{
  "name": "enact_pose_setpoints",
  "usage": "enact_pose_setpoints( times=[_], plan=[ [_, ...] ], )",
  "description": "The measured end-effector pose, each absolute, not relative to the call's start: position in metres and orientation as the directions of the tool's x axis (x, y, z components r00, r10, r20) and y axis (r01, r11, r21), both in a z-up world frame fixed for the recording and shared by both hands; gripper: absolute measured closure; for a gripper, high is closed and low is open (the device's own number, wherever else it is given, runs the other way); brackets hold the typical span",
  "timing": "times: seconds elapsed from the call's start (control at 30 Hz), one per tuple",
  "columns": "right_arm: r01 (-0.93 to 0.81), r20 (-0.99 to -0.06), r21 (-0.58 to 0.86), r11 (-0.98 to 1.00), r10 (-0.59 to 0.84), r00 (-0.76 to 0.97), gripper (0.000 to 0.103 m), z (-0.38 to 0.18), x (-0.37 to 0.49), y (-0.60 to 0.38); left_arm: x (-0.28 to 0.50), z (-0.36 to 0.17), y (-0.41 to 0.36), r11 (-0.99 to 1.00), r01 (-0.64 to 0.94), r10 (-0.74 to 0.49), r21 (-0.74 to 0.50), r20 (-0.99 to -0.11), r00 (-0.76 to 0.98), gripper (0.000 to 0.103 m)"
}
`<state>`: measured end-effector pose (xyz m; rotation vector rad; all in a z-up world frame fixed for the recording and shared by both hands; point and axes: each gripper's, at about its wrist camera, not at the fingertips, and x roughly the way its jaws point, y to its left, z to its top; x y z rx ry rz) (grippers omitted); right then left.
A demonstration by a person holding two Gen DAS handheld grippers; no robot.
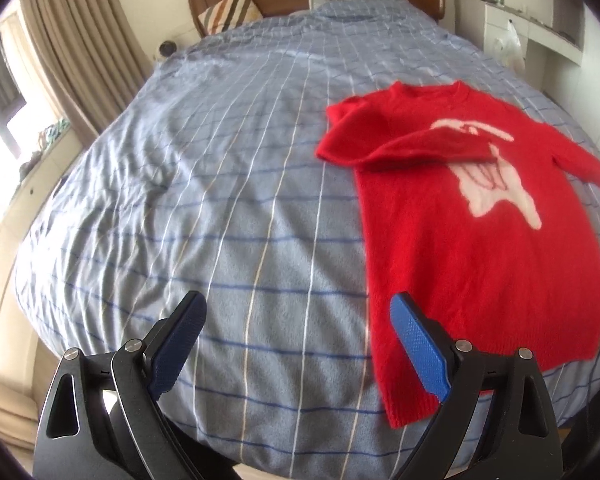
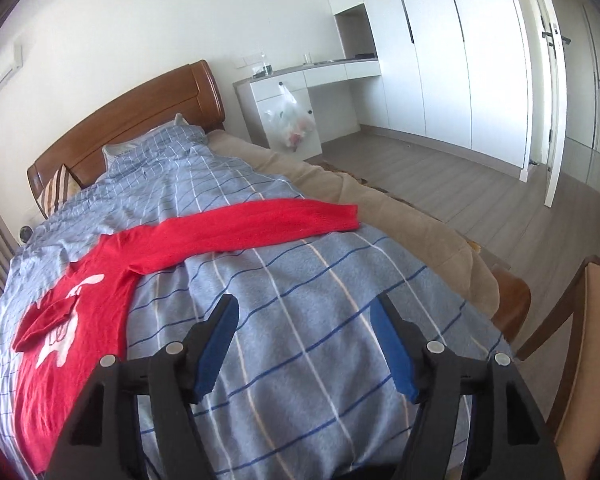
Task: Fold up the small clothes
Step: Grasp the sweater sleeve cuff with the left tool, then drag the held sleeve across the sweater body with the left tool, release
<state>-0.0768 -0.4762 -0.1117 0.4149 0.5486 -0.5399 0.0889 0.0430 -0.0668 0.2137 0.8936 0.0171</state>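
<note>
A small red sweater [image 1: 472, 248] with a white figure on its front lies flat on the blue checked bedspread [image 1: 204, 200]. Its left sleeve [image 1: 400, 146] is folded across the chest. In the right wrist view the same sweater [image 2: 80, 320] lies at the left, and its other sleeve [image 2: 260, 224] stretches straight out toward the bed's right side. My left gripper [image 1: 298, 312] hangs open above the bedspread just left of the sweater's hem, with nothing between its blue pads. My right gripper [image 2: 304, 312] stands open over bare bedspread, right of the sweater's body and nearer than the outstretched sleeve.
A wooden headboard [image 2: 132, 116] and pillows stand at the far end. A beige blanket [image 2: 420, 228] runs along the bed's right edge. A wooden chair [image 2: 580, 340] stands at the near right. White cabinets [image 2: 440, 48] and a hanging plastic bag [image 2: 290, 122] line the far wall.
</note>
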Motion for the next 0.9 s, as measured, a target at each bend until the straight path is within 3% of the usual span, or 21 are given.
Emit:
enact_pose_setpoints(
  times=[0.13, 0.27, 0.4, 0.5, 0.67, 0.7, 0.73, 0.77, 0.9],
  plan=[
    [0.535, -0.583, 0.2, 0.821, -0.339, 0.738, 0.031, -0.111, -0.075, -0.452, 0.119, -0.045, -0.009, 0.923, 0.273, 0.006, 0.271, -0.722, 0.692, 0.006],
    [0.5, -0.606, 0.22, 0.838, -0.285, 0.743, 0.031, -0.118, -0.068, -0.44, 0.155, -0.058, -0.077, 0.774, 0.497, -0.078, 0.393, -0.719, 0.69, 0.006],
    [0.496, -0.619, 0.238, 0.835, -0.263, 0.74, 0.031, -0.125, -0.07, -0.432, 0.204, -0.09, -0.12, 0.699, 0.603, -0.08, 0.385, -0.796, 0.6, 0.018],
    [0.495, -0.625, 0.246, 0.833, -0.254, 0.738, 0.031, -0.127, -0.071, -0.429, 0.227, -0.116, -0.141, 0.644, 0.622, -0.029, 0.446, -0.798, 0.602, 0.023],
    [0.479, -0.632, 0.245, 0.843, -0.236, 0.738, 0.031, -0.13, -0.067, -0.424, 0.256, -0.148, -0.155, 0.647, 0.645, -0.024, 0.405, -0.836, 0.549, 0.047],
    [0.479, -0.634, 0.241, 0.844, -0.237, 0.736, 0.031, -0.13, -0.066, -0.423, 0.259, -0.15, -0.156, 0.658, 0.654, -0.046, 0.374, -0.846, 0.531, 0.063],
    [0.48, -0.635, 0.238, 0.845, -0.239, 0.735, 0.031, -0.13, -0.065, -0.422, 0.262, -0.15, -0.156, 0.673, 0.661, -0.073, 0.331, -0.86, 0.506, 0.091],
    [0.48, -0.634, 0.236, 0.845, -0.24, 0.735, 0.031, -0.13, -0.065, -0.421, 0.264, -0.149, -0.155, 0.694, 0.657, -0.096, 0.293, -0.868, 0.488, 0.1],
    [0.474, -0.62, 0.218, 0.853, -0.254, 0.742, 0.031, -0.127, -0.065, -0.416, 0.27, -0.099, -0.112, 0.833, 0.536, -0.214, 0.14, -0.811, 0.544, 0.101]
  ],
)
